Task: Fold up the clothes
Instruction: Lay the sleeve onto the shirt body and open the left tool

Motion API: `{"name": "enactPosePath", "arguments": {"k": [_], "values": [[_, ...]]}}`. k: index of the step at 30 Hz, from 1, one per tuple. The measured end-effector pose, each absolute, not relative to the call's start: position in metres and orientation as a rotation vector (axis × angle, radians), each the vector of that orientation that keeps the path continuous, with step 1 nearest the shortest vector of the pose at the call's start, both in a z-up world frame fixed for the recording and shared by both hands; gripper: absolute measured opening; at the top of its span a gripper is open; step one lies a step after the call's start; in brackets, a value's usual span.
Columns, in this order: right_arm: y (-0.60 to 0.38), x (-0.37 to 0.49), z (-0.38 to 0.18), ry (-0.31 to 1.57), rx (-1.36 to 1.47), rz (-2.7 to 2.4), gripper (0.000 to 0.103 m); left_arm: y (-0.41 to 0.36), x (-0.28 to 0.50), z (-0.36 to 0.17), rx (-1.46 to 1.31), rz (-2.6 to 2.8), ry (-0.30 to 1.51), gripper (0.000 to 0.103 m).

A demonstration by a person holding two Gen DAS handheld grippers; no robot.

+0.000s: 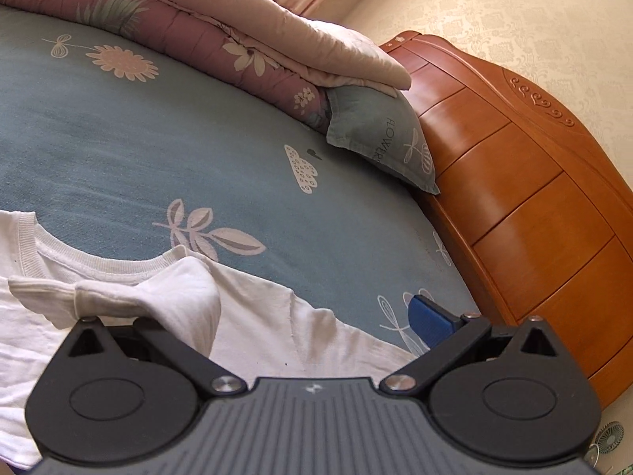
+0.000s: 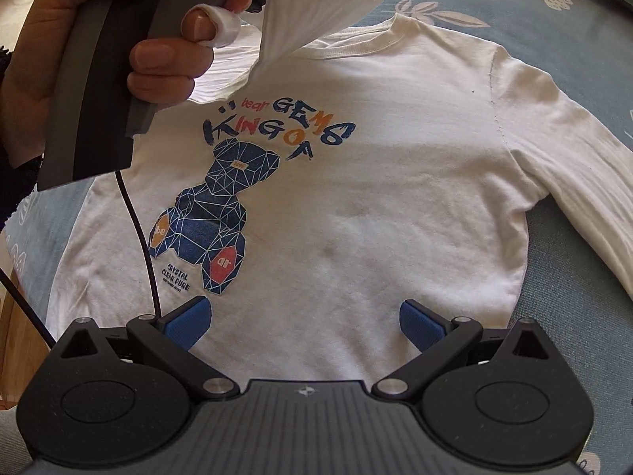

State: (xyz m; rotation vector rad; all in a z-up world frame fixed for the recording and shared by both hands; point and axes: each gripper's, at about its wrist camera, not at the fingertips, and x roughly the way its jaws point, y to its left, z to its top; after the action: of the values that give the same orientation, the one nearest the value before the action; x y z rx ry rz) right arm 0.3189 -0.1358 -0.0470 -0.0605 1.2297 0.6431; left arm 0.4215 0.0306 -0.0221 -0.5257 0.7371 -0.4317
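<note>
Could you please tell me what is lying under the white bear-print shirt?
The white bear-print shirt lies flat on a blue floral bedsheet, which shows all around it. What sits beneath the shirt's body is covered.

Each gripper (image 2: 304,324) had blue ribbed pads (image 2: 419,326), black linkage arms with silver screws, and a grey grooved body.

Open sheet (image 1: 118,138) beyond the shirt (image 2: 376,158); quilt (image 1: 198,27), pillow (image 1: 379,138), headboard (image 1: 514,182) hem it
</note>
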Motion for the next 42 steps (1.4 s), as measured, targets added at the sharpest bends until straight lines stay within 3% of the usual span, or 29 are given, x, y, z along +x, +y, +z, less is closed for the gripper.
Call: {"name": "enactPosePath", "arguments": {"k": [12, 21, 27, 33, 42], "values": [[-0.147, 0.318, -0.051, 1.234, -0.051, 0.625, 0.103, 0.006, 0.414, -0.066, -0.367, -0.487, 0.971, 0.102], [-0.159, 0.313, -0.054, 1.230, -0.032, 0.603, 0.103, 0.065, 0.408, -0.066, -0.637, -0.348, 0.906, 0.102], [-0.160, 0.305, -0.058, 1.231, -0.045, 0.604, 0.103, 0.033, 0.422, -0.041, -0.498, -0.467, 0.806, 0.102], [-0.160, 0.305, -0.060, 1.236, -0.048, 0.598, 0.103, -0.010, 0.419, -0.034, -0.380, -0.666, 0.841, 0.102], [-0.155, 0.304, -0.055, 1.219, -0.044, 0.581, 0.103, 0.064, 0.389, -0.037, -0.356, -0.415, 0.854, 0.102]]}}
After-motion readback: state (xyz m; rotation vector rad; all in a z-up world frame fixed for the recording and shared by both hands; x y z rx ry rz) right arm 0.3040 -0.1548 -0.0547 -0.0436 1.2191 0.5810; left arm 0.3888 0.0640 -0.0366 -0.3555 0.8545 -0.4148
